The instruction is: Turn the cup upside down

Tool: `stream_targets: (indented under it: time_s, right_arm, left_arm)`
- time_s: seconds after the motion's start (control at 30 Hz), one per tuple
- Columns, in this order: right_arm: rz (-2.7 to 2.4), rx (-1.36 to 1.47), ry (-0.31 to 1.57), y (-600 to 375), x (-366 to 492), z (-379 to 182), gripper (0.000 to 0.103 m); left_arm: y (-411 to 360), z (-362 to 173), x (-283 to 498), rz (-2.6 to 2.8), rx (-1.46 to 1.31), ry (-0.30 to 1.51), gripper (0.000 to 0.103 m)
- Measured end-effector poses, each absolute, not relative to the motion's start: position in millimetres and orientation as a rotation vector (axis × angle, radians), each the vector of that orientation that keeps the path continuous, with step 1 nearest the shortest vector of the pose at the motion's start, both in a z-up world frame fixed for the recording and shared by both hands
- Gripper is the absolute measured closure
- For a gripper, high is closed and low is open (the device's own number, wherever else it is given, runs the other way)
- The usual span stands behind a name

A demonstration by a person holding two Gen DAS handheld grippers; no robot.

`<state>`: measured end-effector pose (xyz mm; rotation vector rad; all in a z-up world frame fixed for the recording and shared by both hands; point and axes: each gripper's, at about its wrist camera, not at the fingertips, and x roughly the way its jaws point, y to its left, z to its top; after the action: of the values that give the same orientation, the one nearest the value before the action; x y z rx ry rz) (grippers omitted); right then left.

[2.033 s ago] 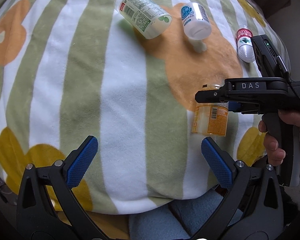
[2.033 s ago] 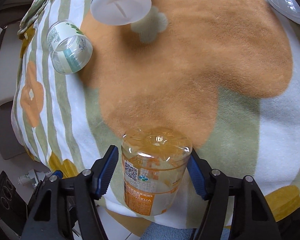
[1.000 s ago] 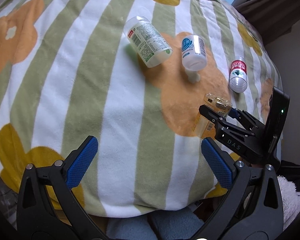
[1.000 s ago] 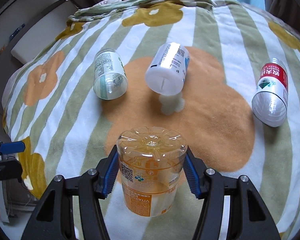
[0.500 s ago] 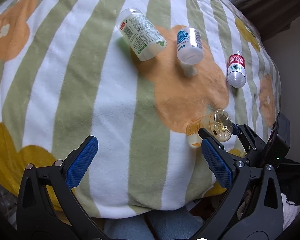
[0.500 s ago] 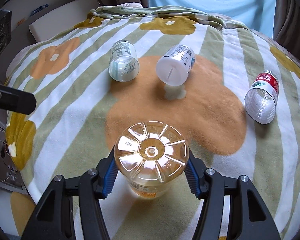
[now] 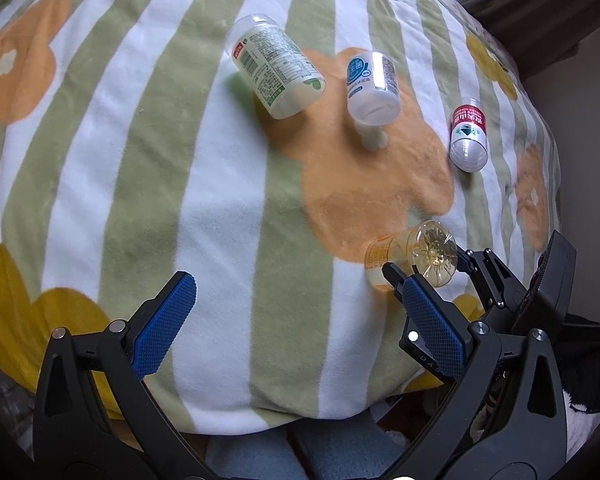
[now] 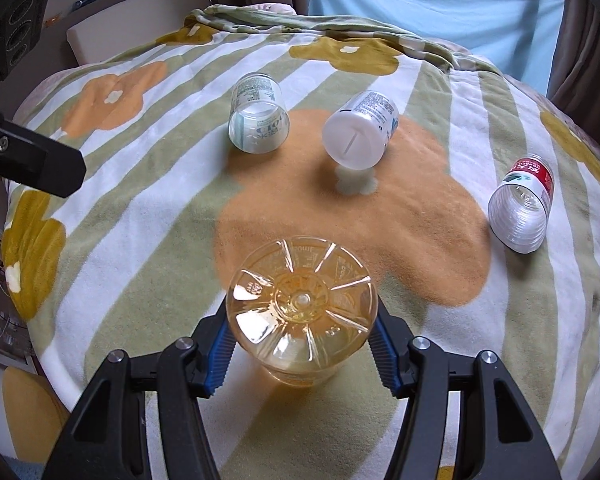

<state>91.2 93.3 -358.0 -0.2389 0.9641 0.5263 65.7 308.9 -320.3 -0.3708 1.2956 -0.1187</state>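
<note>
The cup is a clear orange cut-off bottle (image 8: 302, 314) with an orange label. My right gripper (image 8: 302, 354) is shut on its sides and holds it tipped over, ribbed base toward the camera, low over the striped flower blanket (image 8: 140, 208). In the left wrist view the orange cup (image 7: 414, 254) lies on its side at the right, with the right gripper's black fingers around it. My left gripper (image 7: 296, 320) is open and empty above the blanket's near edge, to the left of the cup.
Three other cut-off bottle cups lie on their sides farther back: a green-labelled one (image 8: 258, 118), a white and blue one (image 8: 360, 136), and a red-labelled one (image 8: 524, 208). The blanket drops off at the near edge. A curtain and a blue sheet stand behind.
My right gripper has tilted the orange cup from upright with its base up to lying over, base toward the camera. The left gripper stayed open and shifted only slightly.
</note>
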Motion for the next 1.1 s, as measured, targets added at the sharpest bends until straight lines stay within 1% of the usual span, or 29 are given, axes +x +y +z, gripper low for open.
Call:
stream_targets:
  time_s: [0.03,0.07,0.1,0.13,0.27,0.53,0.7,0.77,0.87,1.1]
  right_arm:
    - [0.533,-0.247,0.972,94.0,91.6,-358.4,0.029]
    - [0.536,-0.259,0.984,95.2,92.0,-359.6,0.018]
    - [0.539,-0.269,0.984,95.9,91.2,-359.7,0.004]
    - [0.538,-0.273,0.968,96.0,89.7,-358.4,0.001]
    - [0.531,-0.280,0.943,96.5,86.8,-355.2,0.001]
    - [0.526,-0.279,0.956,95.4,88.1,-352.2,0.001]
    - [0.518,-0.294,0.954,92.1,85.4,-332.3,0.001]
    - [0.529,-0.279,0.979,89.1,86.3,-316.6,0.001]
    - [0.518,-0.252,0.993,82.7,86.1,-279.1,0.001]
    - [0.319,-0.106,0.895,51.4,80.5,-139.1,0.001]
  left_arm:
    - [308.7,-319.7,65.2,-0.119,-0.370,1.294,0.000]
    - [308.6,-319.1,64.7,-0.118,-0.370,1.292,0.000]
    - [309.2,-318.2,64.2,-0.118,-0.371,1.291,0.000]
    - [309.5,-317.8,63.8,-0.118,-0.373,1.290,0.000]
    - [310.3,-317.1,62.9,-0.117,-0.375,1.290,0.000]
    - [312.2,-315.9,59.9,-0.117,-0.376,1.282,0.000]
    - [316.0,-297.2,56.2,-0.116,-0.403,1.237,0.000]
    - [316.6,-276.9,54.6,-0.116,-0.407,1.196,0.000]
    - [315.5,-231.5,52.3,-0.121,-0.385,1.110,0.000]
    - [314.2,-89.8,40.4,-0.095,-0.284,0.850,0.000]
